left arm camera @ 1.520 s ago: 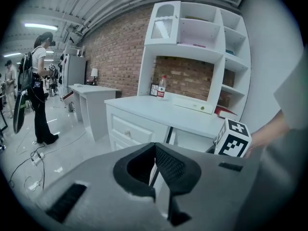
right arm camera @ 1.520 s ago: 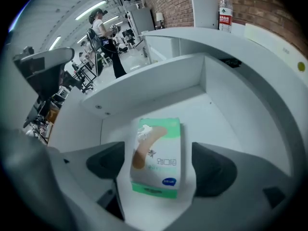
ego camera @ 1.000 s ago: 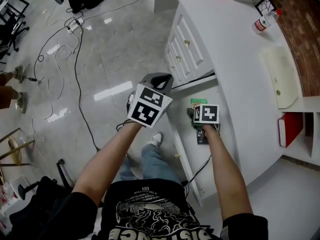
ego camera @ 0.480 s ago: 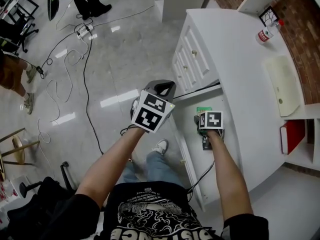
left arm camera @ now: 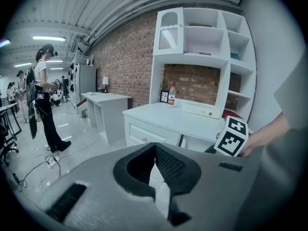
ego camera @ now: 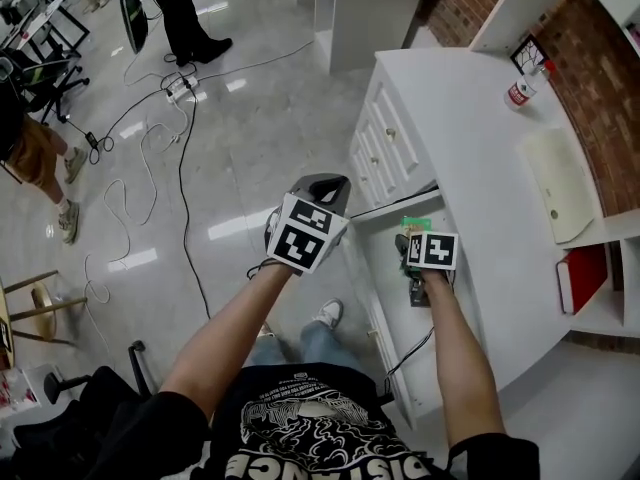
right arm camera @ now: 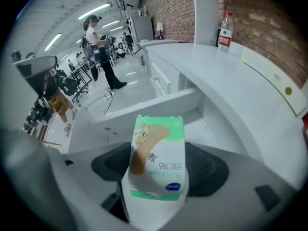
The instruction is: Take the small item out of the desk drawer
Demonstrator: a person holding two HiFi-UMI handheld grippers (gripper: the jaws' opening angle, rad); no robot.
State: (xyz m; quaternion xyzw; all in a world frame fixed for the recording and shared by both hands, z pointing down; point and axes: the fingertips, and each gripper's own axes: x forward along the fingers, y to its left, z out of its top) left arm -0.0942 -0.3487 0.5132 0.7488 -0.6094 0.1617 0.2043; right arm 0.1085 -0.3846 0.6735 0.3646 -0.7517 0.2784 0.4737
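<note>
The small item is a green and white bandage box (right arm camera: 157, 150). My right gripper (right arm camera: 159, 171) is shut on it, its jaws having just closed on its sides. In the head view the box (ego camera: 414, 224) hangs just above the open drawer (ego camera: 384, 268) of the white desk (ego camera: 470, 148), under the right gripper (ego camera: 416, 236). My left gripper (ego camera: 325, 182) is held to the left of the drawer, over the floor. In the left gripper view its jaws meet at the tips, so the left gripper (left arm camera: 154, 146) is shut with nothing in it.
On the desk's far side stand a water bottle (ego camera: 519, 90), a small framed picture (ego camera: 530, 10) and a cream case (ego camera: 558, 173). A red book (ego camera: 578, 258) sits in the shelf at right. Cables (ego camera: 180, 158) run over the floor; people stand at far left.
Both grippers have risen. The right one has closed on the bandage box and lifted it off the drawer floor. The left one stays shut beside the drawer.
</note>
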